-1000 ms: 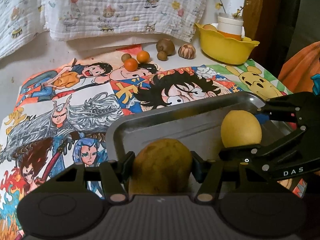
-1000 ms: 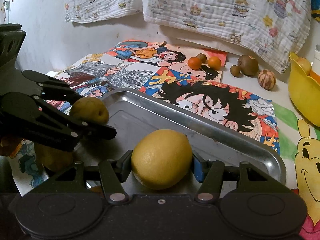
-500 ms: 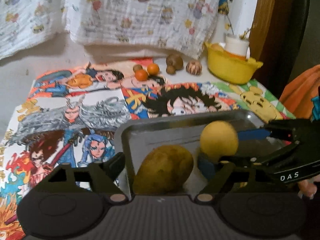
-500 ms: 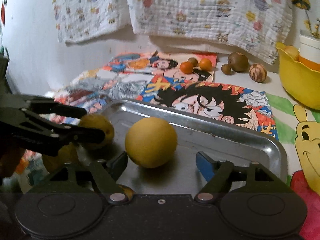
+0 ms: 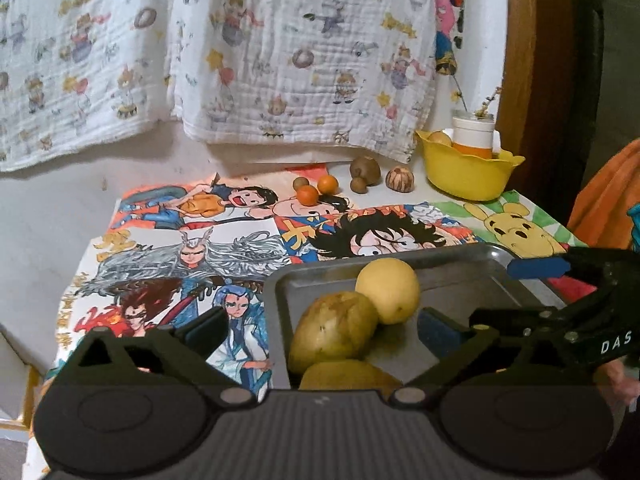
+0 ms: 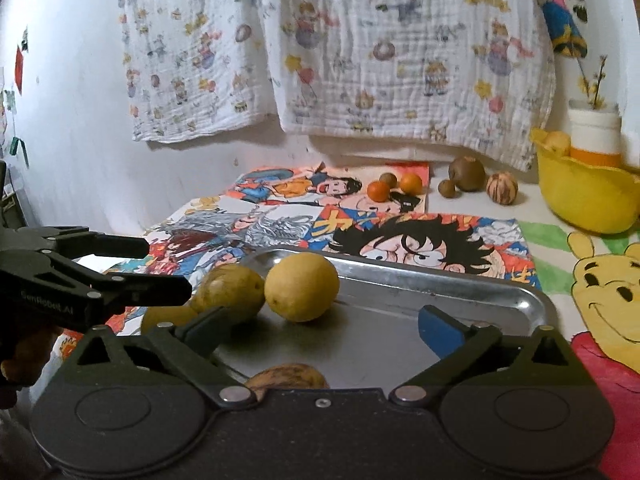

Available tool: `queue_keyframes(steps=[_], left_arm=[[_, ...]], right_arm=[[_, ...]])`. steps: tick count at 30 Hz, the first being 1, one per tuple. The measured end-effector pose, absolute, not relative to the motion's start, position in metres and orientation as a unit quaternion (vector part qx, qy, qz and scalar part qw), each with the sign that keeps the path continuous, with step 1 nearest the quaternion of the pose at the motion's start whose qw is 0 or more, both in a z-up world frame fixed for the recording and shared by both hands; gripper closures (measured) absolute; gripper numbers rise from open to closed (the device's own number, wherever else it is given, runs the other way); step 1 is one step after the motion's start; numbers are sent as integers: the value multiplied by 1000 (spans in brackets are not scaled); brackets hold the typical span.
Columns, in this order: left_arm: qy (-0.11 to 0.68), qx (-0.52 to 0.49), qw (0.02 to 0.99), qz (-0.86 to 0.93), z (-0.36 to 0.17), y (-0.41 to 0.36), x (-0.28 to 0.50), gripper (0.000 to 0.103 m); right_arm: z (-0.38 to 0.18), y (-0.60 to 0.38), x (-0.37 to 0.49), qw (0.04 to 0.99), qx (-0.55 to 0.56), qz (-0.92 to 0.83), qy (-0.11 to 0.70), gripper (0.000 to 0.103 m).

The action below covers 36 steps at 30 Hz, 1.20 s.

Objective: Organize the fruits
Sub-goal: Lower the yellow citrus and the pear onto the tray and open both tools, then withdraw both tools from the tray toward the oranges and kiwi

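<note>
A metal tray (image 5: 460, 276) (image 6: 440, 280) lies at the near edge of the table. On it a smooth yellow fruit (image 5: 388, 290) (image 6: 302, 286) touches a duller yellow-brown fruit (image 5: 334, 330) (image 6: 228, 290). Two more yellow-brown fruits (image 5: 344, 376) (image 6: 290, 376) lie nearer, partly hidden. My left gripper (image 5: 320, 328) is open and empty, above the tray's left end; it also shows in the right wrist view (image 6: 160, 268). My right gripper (image 6: 324, 328) is open and empty over the tray; it also shows in the left wrist view (image 5: 492, 300).
Two small oranges (image 5: 316, 190) (image 6: 394, 188) and several brown fruits (image 5: 364, 170) (image 6: 466, 168) lie at the back of the cartoon-print table cover. A yellow bowl (image 5: 464, 174) (image 6: 588, 196) with a white jar stands at the back right. A patterned cloth hangs on the wall.
Both grippers opened and let go of their fruits onto the tray. Both drew back and up; the two fruits now rest against each other.
</note>
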<state>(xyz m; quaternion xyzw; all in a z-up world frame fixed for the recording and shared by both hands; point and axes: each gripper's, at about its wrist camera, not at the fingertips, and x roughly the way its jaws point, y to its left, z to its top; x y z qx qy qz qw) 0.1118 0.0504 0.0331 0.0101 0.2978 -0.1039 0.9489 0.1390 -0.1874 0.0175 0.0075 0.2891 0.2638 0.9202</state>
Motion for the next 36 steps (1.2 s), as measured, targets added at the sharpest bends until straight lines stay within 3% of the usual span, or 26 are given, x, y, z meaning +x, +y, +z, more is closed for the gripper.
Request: queue_keyframes(steps=[12,36], left_arm=[[312,72,938,-135,25,52,72,1],[377,112,916,-84,11,101,68,1]], right_arm=[[16,-189,83,908,-122,299,268,1],[12,-236,108,930,-105,180,302,1]])
